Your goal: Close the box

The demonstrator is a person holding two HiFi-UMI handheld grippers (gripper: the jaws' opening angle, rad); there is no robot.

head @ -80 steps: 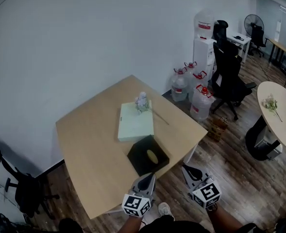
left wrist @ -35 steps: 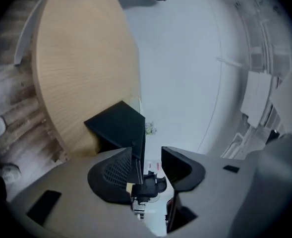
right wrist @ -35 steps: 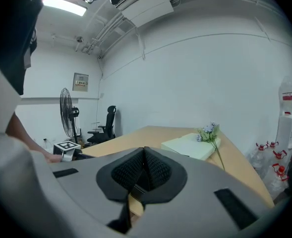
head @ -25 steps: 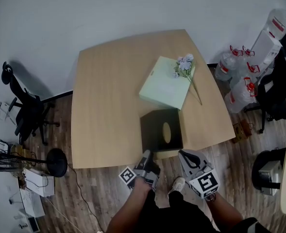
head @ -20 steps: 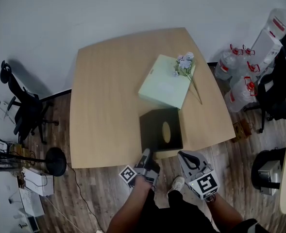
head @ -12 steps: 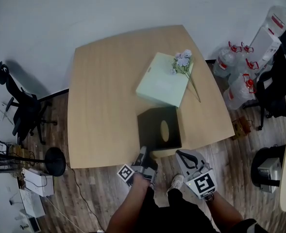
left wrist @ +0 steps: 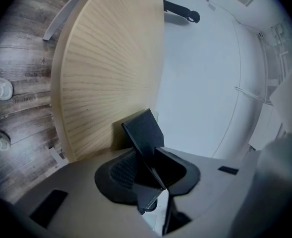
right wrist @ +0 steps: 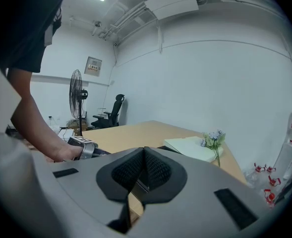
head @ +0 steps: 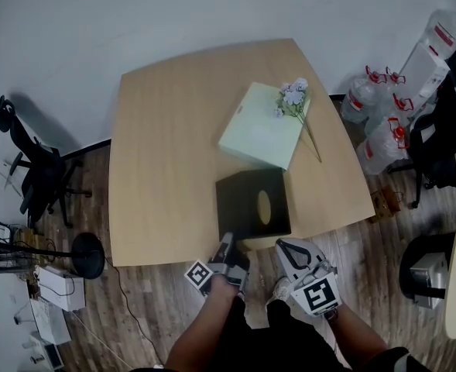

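A black box (head: 252, 203) with an oval hole in its top stands near the table's front edge. My left gripper (head: 226, 253) is at the box's near left corner. In the left gripper view a black flap (left wrist: 143, 130) of the box stands between the jaws of the left gripper (left wrist: 150, 158). Those jaws are closing and I see no pad pressing on the flap. My right gripper (head: 288, 253) hangs off the table's front edge, just right of the box. In its own view the right gripper (right wrist: 145, 165) has its pads together with nothing between them.
A pale green flat lid (head: 262, 135) lies behind the box with a sprig of flowers (head: 293, 98) on its far corner. The wooden table (head: 166, 153) has office chairs (head: 34, 177) to the left, and water bottles (head: 375, 122) to the right.
The view has swung round to face the table's front edge. My left gripper has crept forward to the box's near corner. The right gripper has drifted a little left.
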